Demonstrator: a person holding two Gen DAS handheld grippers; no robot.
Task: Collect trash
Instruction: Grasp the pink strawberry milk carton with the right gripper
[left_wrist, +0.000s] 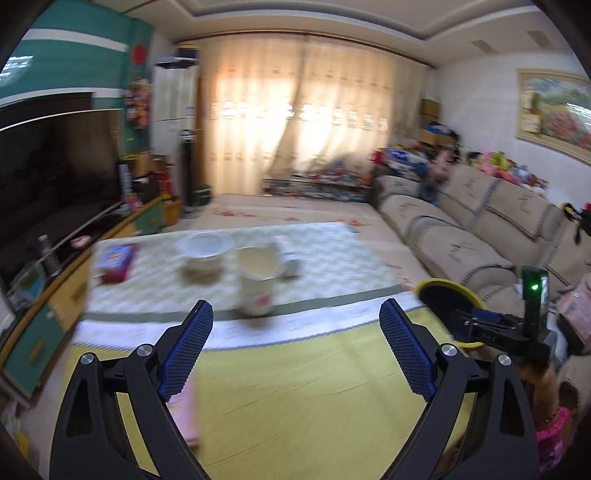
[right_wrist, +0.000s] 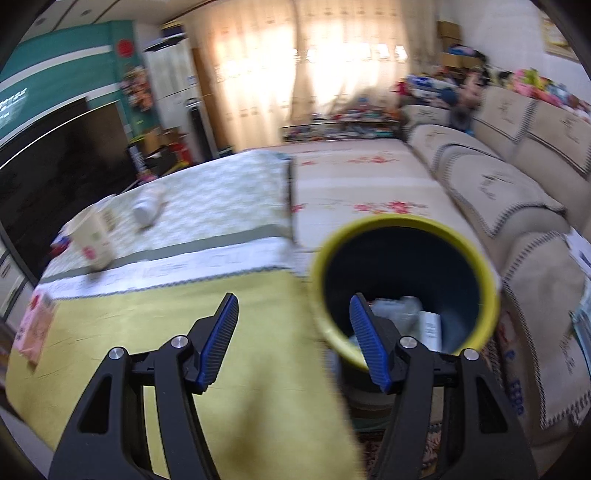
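Note:
My left gripper (left_wrist: 295, 310) is open wide above the yellow tablecloth (left_wrist: 295, 387), with nothing between its blue pads. Ahead of it on the table stand a paper cup (left_wrist: 256, 284), a white bowl (left_wrist: 205, 251), a crumpled white piece (left_wrist: 290, 258) and a red-and-blue packet (left_wrist: 114, 260). A pink packet (left_wrist: 184, 413) lies under the left finger. My right gripper (right_wrist: 293, 301) is open and empty at the table's right edge. Its right finger overlaps a dark bin with a yellow rim (right_wrist: 388, 221), which holds white paper scraps (right_wrist: 406, 310). The cup (right_wrist: 92, 236) and the pink packet (right_wrist: 35, 328) lie far left.
The bin (left_wrist: 436, 282) stands on the floor between the table and a long beige sofa (left_wrist: 461, 251). A TV on a low cabinet (left_wrist: 55, 177) runs along the left. Beyond the table are a patterned floor mat (right_wrist: 369, 177) and curtains (left_wrist: 295, 122). Both views are blurred.

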